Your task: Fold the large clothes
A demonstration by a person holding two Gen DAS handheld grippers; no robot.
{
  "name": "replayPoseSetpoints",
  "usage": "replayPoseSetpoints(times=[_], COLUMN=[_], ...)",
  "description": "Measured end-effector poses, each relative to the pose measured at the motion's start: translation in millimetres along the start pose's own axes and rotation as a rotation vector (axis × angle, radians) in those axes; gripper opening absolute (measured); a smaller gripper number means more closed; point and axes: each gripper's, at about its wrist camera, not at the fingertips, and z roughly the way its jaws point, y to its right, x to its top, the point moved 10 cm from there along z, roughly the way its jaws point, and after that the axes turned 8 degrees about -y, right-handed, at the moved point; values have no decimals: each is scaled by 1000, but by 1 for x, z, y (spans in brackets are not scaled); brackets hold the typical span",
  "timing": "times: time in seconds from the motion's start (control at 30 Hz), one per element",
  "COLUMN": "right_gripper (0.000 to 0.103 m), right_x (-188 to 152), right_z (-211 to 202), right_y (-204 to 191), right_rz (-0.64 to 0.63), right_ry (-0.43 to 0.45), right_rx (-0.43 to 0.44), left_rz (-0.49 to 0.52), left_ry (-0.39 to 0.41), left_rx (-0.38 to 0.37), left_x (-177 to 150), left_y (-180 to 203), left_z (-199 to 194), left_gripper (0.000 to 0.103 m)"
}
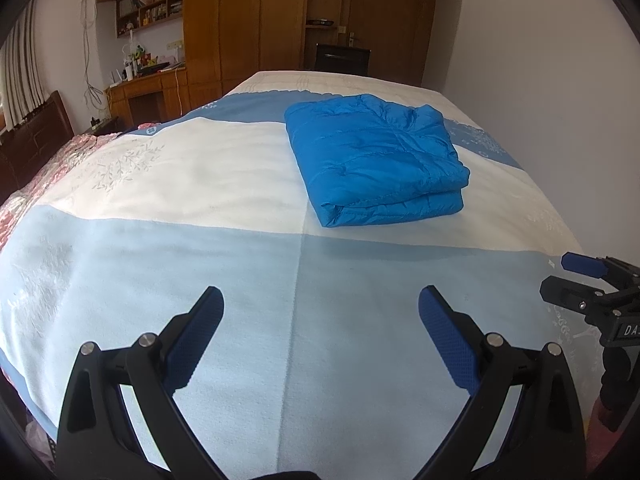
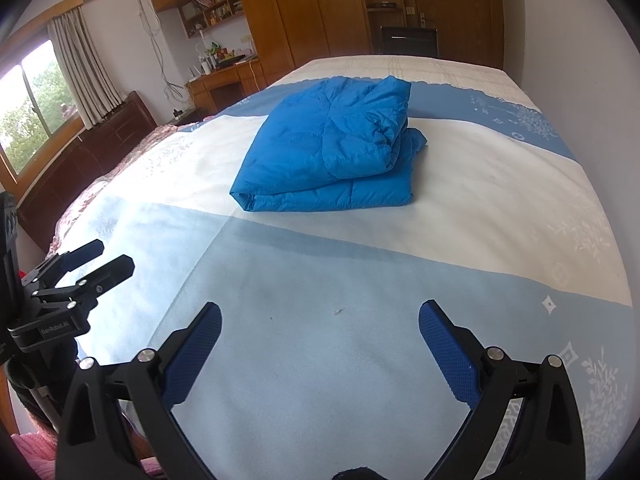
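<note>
From the left wrist, the left gripper (image 1: 320, 300) stands spread and empty with the folded, quilted blue jacket (image 1: 374, 158) well ahead, slightly right, on the bedspread (image 1: 180, 184), while from the right wrist the right gripper (image 2: 320, 312), likewise spread and empty, faces its puffy stacked layers straight ahead.

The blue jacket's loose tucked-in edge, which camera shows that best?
The right wrist view: the blue jacket is central there, with its upper flap's bunched edge facing the camera. The left wrist view shows the jacket as a tidy stacked rectangle, that edge turned away.
</note>
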Motion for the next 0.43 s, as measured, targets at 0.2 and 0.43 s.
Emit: replayPoseSetpoints(times=[0.2,0.43], right_gripper=[99,99], right_x=[0,-1], right_z=[3,4], right_y=[2,3], right_rz=[3,7], right_ry=[-6,-9], right_rx=[-1,-2], left_rz=[0,1], left_ry=[2,3], left_rx=[0,5], left_x=[1,3], left_y=[-3,-5], left_z=[0,1], left_gripper=[97,97])
